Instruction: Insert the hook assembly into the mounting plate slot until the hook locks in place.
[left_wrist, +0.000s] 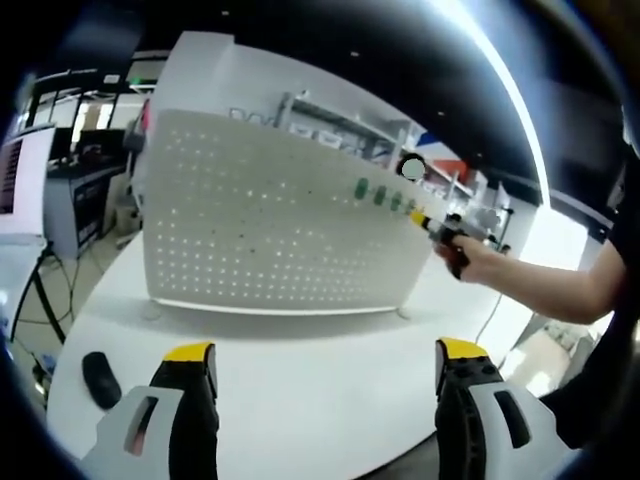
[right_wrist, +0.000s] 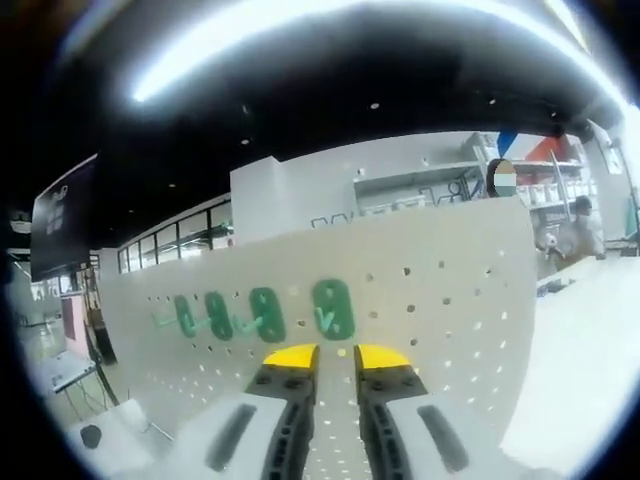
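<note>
White and perforated, the mounting plate (left_wrist: 270, 215) stands upright on the pale table (left_wrist: 300, 380) in the left gripper view, a pegboard panel that spans most of the scene. At the far left of the table a small dark object (left_wrist: 100, 378) lies near the edge. Below, the left hand-held gripper (left_wrist: 325, 365) rises with its yellow-tipped jaws spread wide and nothing between them. Toward the right, near the upper right of the plate, a row of green hooks (left_wrist: 385, 197) sits on the board, and the right hand-held gripper (left_wrist: 440, 232) reaches in beside them, carried by a person's hand (left_wrist: 480, 262). In the right gripper view the mounting plate (right_wrist: 440, 300) is close ahead, with four green hooks (right_wrist: 262, 314) seated in a row on its face; the rightmost hook (right_wrist: 333, 308) is directly above the jaw tips. The right hand-held gripper (right_wrist: 337, 357) has its yellow tips drawn to a narrow gap, and nothing can be seen held between them.
</note>
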